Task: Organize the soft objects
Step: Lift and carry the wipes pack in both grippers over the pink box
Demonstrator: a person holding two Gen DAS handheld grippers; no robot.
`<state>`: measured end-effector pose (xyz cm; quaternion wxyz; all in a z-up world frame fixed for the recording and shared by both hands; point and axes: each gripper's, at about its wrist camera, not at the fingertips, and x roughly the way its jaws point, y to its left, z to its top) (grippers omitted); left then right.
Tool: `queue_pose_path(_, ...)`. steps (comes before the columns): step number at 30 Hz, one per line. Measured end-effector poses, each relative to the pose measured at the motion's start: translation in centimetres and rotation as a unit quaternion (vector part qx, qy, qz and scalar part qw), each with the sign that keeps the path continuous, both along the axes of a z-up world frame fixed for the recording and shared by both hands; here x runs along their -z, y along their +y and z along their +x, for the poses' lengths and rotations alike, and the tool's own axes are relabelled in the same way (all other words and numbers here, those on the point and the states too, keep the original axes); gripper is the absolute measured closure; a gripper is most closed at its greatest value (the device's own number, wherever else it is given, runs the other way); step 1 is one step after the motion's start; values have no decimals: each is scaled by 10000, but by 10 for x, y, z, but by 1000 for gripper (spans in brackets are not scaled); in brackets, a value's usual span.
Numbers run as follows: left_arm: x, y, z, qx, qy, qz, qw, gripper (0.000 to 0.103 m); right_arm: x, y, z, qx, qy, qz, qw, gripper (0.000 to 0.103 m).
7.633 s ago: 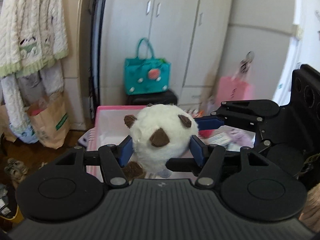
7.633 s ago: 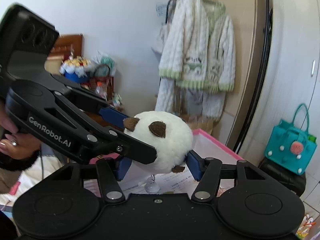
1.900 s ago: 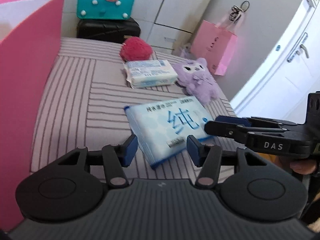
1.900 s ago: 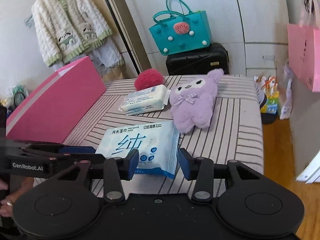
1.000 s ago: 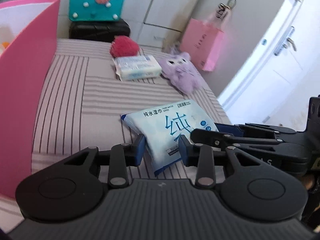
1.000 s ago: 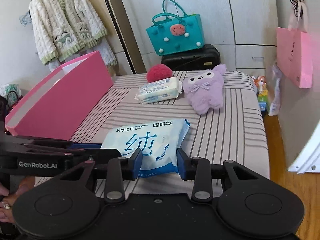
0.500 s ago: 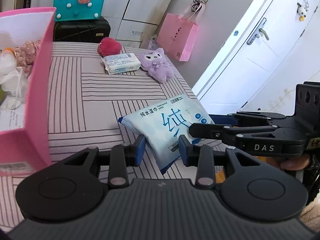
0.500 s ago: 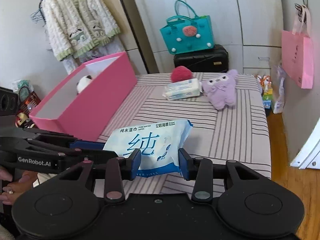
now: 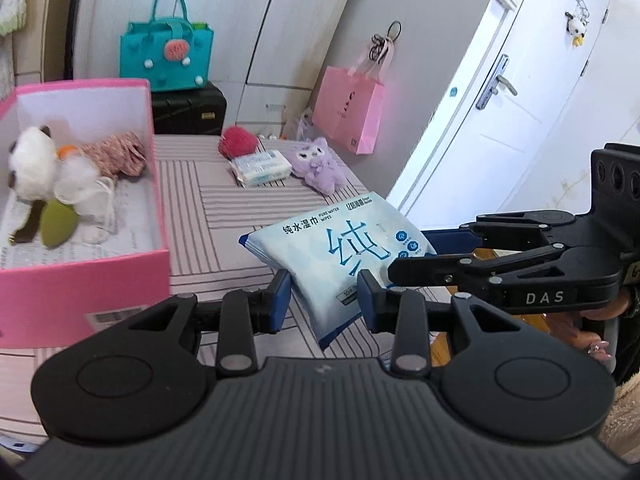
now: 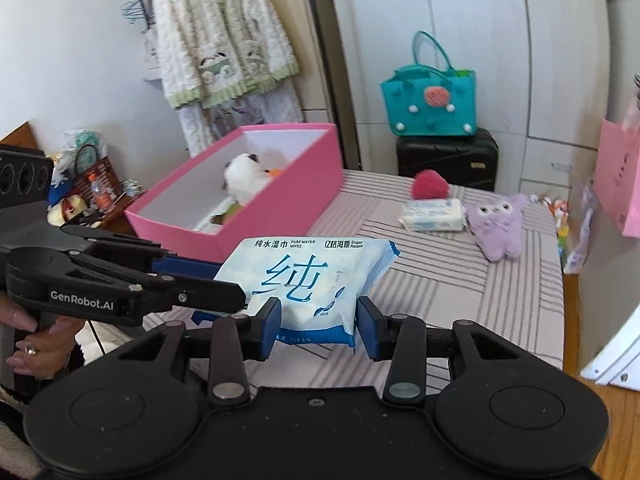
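Bedroom scene, striped bed (image 9: pixel 240 216) as the work surface, wardrobe doors behind. Left claw (image 9: pixel 323 302) is clenched on the near corner of the large wet-wipes pack (image 9: pixel 340 248); right claw (image 10: pixel 318 322) grips the same pack (image 10: pixel 308 280) at its lower edge, pads pressing both sides. Pack is held clear of the bed, tilted, just short of the pink box (image 9: pixel 84 280). Judgement: step in hand is the carry into the box. To do it well, keep both claws level with each other so the soft pack does not twist or slide out, lift it over the near wall, and release only once it is low inside. Box already holds a white plush ball (image 9: pixel 32 164), a floral fabric piece (image 9: pixel 116 154), white netting and a green item; free floor looks to be at the near end, so aim there. Obstacle: the box wall itself (image 10: pixel 280 216) stands between pack and interior; the two claws are close together and could knock each other on release. Remaining on the bed, well apart from the claws: small wipes pack (image 9: pixel 260 166), red pom-pom (image 9: pixel 238 146) touching it, purple plush (image 9: pixel 318 164) just beside. Teal bag on black case and pink gift bag stand beyond, out of the path.
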<state>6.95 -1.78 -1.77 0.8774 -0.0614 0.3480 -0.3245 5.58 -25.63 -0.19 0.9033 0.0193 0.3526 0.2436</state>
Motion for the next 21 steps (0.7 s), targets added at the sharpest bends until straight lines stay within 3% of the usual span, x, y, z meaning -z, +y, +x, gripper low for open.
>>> queue_pose_path(13,-42,53,-20,-575,-823,128,9949,68,-51,70,1,-585,-773,-322,9948,53)
queue_pose_path(21,-55,92,0,-977,-911,186,9909,68,-60,107,30,-1057,-1053,-330,9883,53)
